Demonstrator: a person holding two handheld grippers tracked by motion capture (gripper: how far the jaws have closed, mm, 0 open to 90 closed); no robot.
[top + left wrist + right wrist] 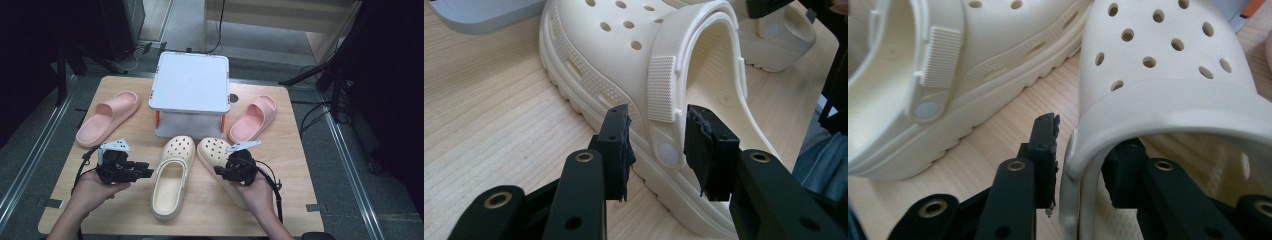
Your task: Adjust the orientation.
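While our right gripper (1075,165) straddles the side wall of the right clog (1168,75), jaws narrow but not yet pinching, our left gripper (656,150) stands wide around the strap hinge of the left clog (639,60) at lower centre. Closing on that thin rim could let the clog twist free. Beyond, the white box (190,82) sits centre-top.

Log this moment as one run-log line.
left claw: open, straddling left cream clog's strap pivot | right claw: open, straddling right cream clog's side wall | both clogs on table
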